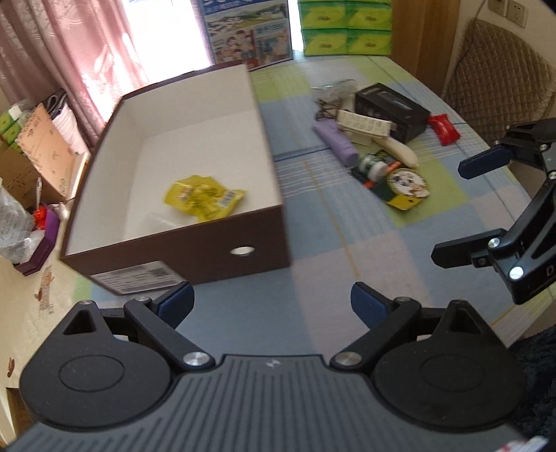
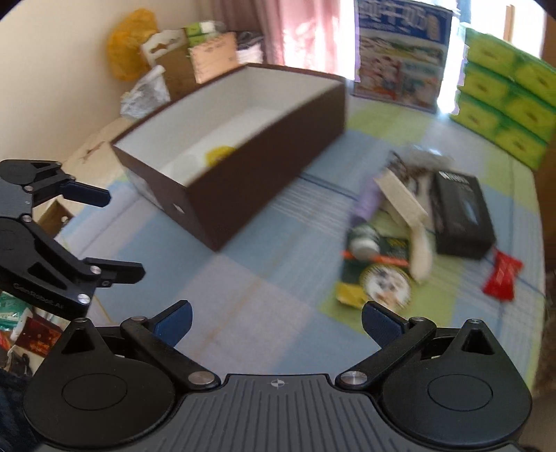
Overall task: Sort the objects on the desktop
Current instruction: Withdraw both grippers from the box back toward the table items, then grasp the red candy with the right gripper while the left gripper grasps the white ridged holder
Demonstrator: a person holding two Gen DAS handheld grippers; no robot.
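Observation:
A brown open box [image 1: 222,240] [image 2: 264,174] with a white inside stands on the table and holds a yellow snack packet [image 1: 201,196] [image 2: 219,153]. To its right lies a pile: a black carton [image 1: 392,111] [image 2: 462,215], a purple tube [image 1: 335,144] [image 2: 365,205], a white bottle [image 1: 399,149] [image 2: 422,250], a green round-label packet [image 1: 403,184] [image 2: 382,281] and a red packet [image 1: 444,128] [image 2: 502,274]. My left gripper [image 1: 272,307] [image 2: 107,233] is open and empty in front of the box. My right gripper [image 2: 276,323] [image 1: 451,205] is open and empty, short of the pile.
The checked tablecloth [image 1: 330,250] covers the table. Green tissue packs [image 1: 344,27] [image 2: 504,104] and a printed carton [image 1: 250,31] [image 2: 399,52] stand at the far edge. A quilted chair back [image 1: 497,69] is at the right. Cardboard boxes and bags [image 1: 38,146] crowd the left side.

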